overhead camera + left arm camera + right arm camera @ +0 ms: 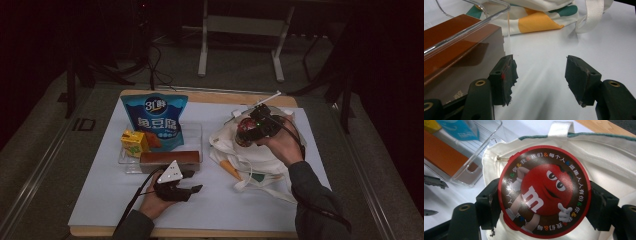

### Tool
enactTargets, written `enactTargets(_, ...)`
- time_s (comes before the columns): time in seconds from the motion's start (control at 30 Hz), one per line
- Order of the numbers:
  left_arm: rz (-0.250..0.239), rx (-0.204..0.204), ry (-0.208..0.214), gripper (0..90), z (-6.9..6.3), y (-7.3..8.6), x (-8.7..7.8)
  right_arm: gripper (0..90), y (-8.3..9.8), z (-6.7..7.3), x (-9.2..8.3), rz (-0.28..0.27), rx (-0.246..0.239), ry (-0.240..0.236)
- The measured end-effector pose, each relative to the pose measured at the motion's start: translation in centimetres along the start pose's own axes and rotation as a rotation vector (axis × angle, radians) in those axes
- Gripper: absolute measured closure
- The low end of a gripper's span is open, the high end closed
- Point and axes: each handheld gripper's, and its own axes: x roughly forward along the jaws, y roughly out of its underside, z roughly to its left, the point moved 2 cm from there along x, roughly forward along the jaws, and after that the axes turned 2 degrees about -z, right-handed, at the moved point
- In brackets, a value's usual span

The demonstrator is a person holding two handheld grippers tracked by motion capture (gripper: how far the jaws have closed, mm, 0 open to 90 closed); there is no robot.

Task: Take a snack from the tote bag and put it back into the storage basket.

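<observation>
High view puts the right gripper [250,131] over the white tote bag [260,160] at about three o'clock on the table [100,200], with the person's right hand [282,145] behind it. Right gripper view confirms the grip: both jaws are clamped on opposite edges of a round candy tin [544,190], red-rimmed, with a red cartoon figure on its lid. The tin hangs above the bag's open mouth, lid facing the camera; whether it touches the cloth cannot be told.

The left gripper [187,182] lies low near six o'clock, held in the left hand [155,202]. Its jaws stand apart with nothing between them, resting on or just above the white table cover. Left gripper view places its left jaw just beside the corner of the clear plastic tray [486,20].

The tray sits at about nine to ten o'clock. Inside it are a brown box [170,157] along the near wall, a yellow carton [134,142] at the left end, and a blue snack bag [155,120] standing upright at the back. Tray and tote bag lie apart.
</observation>
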Motion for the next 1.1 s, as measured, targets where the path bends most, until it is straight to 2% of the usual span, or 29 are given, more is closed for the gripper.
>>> enactTargets(1.1, -0.001, -0.003, 0.000, 40.4, 0.0, 0.0, 0.0, 25.9, -2.5, 4.2, 1.4, -0.012, -0.071, -0.063)
